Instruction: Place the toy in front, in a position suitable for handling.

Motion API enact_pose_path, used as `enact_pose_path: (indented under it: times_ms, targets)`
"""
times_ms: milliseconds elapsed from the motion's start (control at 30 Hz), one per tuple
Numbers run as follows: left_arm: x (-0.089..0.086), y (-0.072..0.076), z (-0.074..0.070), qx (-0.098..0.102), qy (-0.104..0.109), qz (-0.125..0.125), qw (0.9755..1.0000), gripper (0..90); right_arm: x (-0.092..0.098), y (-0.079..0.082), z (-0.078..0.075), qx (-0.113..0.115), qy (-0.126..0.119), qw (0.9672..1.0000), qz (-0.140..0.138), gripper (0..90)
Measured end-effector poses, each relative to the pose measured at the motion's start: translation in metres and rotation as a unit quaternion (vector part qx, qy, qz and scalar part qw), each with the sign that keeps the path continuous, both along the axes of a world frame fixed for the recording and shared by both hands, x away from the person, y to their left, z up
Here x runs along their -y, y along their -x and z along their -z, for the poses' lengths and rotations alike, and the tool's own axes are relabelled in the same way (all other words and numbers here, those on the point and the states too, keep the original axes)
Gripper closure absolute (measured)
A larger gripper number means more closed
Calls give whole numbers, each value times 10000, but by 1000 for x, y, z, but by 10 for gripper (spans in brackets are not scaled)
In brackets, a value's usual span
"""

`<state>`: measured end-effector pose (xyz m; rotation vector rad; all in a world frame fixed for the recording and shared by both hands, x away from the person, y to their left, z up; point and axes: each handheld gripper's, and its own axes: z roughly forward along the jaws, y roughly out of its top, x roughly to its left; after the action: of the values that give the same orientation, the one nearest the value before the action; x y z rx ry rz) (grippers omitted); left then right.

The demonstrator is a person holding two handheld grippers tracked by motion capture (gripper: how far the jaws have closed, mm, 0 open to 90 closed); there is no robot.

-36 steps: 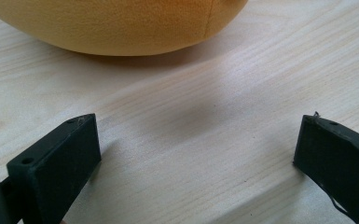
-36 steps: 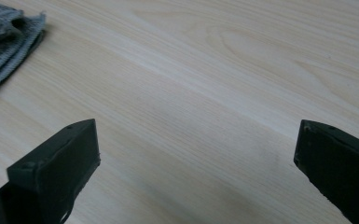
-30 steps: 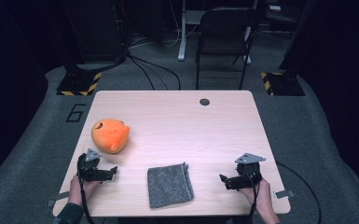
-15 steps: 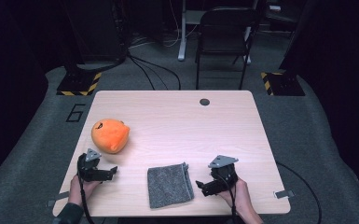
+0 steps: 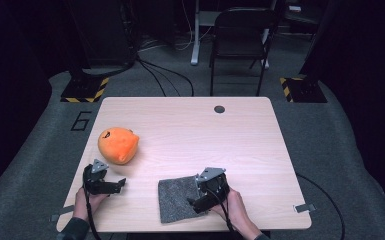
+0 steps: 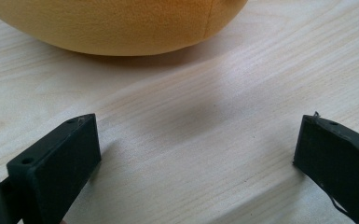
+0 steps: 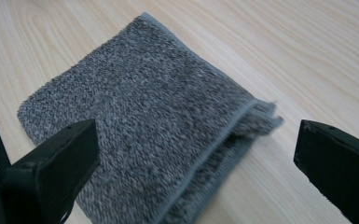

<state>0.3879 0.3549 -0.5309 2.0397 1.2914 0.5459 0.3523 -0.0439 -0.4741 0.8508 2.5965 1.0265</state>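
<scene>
Orange plush toy (image 6: 116,23) cut off by left gripper view's top edge.

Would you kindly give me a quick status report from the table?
Right tongs open over grey cloth. Left tongs open, near orange plush. Nothing in the way.

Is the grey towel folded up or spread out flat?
Folded. The grey towel shows stacked layers along its edge near the open right gripper.
</scene>
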Motion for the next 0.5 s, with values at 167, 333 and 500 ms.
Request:
enact_pose_path:
  times_ms: [167,333,500]
  targets:
    - [0,0,0,-1,-6,4,10000,1,-15,-2,4,-62,-55,9999,-104,0]
    - [0,0,0,1,-1,5,10000,1,-30,-7,10,-98,22,9997,-211,0]
    - [0,0,1,38,6,-4,10000,1,-42,-11,15,-121,67,9996,-226,0]
